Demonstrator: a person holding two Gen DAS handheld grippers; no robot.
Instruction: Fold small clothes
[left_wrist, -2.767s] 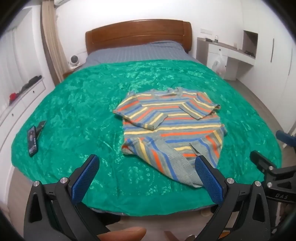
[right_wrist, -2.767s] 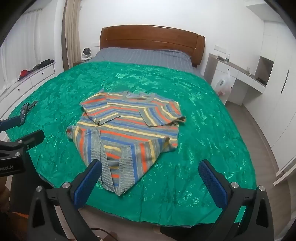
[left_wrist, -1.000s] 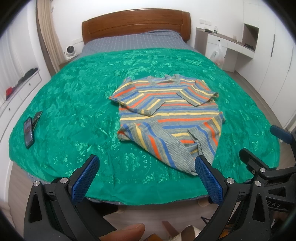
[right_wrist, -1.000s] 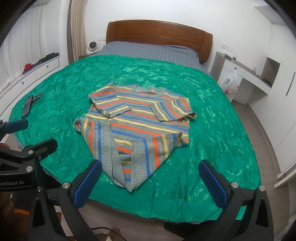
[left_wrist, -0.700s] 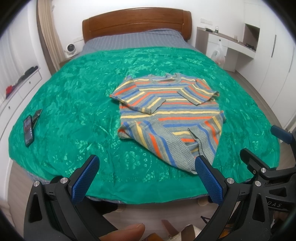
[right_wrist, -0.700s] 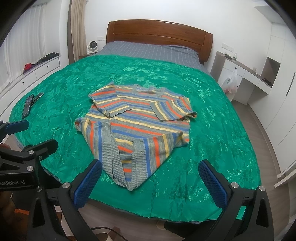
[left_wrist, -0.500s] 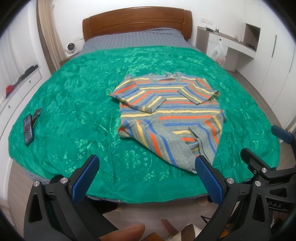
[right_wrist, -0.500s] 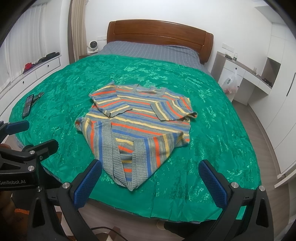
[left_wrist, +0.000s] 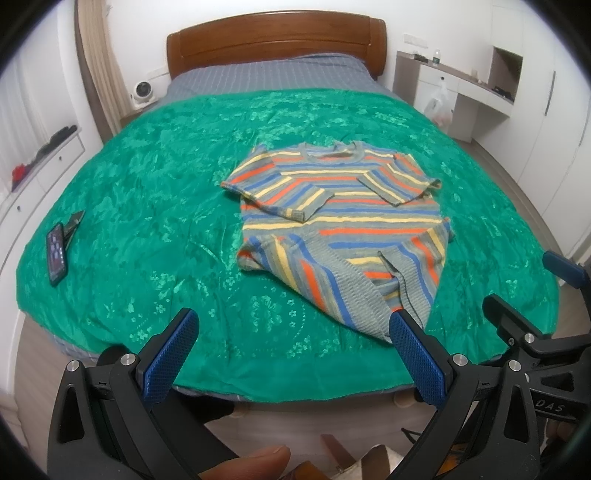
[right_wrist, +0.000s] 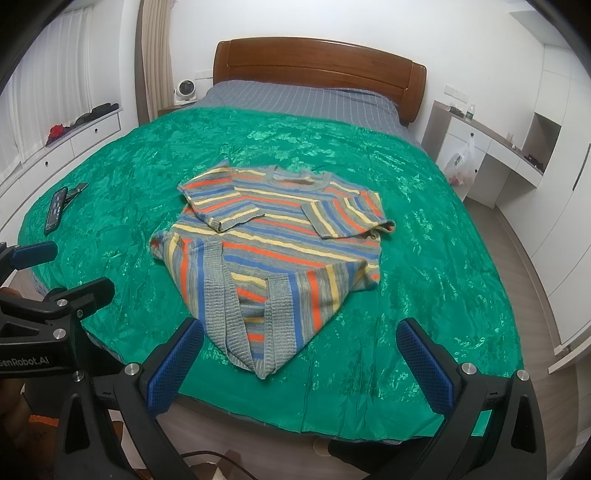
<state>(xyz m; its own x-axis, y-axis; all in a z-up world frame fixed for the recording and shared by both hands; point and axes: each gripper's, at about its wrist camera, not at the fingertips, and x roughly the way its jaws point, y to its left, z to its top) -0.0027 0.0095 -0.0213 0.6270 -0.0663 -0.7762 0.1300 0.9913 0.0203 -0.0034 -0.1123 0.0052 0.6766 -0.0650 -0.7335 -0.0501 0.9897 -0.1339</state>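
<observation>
A striped sweater (left_wrist: 343, 218) in grey, orange, blue and yellow lies flat on the green bedspread (left_wrist: 155, 206). Both sleeves are folded across the chest, and the two bottom corners are folded in to a point at the near edge. It also shows in the right wrist view (right_wrist: 273, 240). My left gripper (left_wrist: 291, 354) is open and empty, held in front of the bed's foot. My right gripper (right_wrist: 299, 362) is open and empty beside it, with the sweater's hem point just beyond it.
A phone (left_wrist: 56, 254) lies near the bedspread's left edge, also in the right wrist view (right_wrist: 55, 210). White drawers (right_wrist: 88, 136) run along the left wall. A desk with a plastic bag (right_wrist: 461, 166) and white wardrobes stand on the right. The wooden headboard (left_wrist: 273, 40) is at the back.
Both grippers have stayed open and empty. The views have shifted slightly, and the sweater has not changed shape.
</observation>
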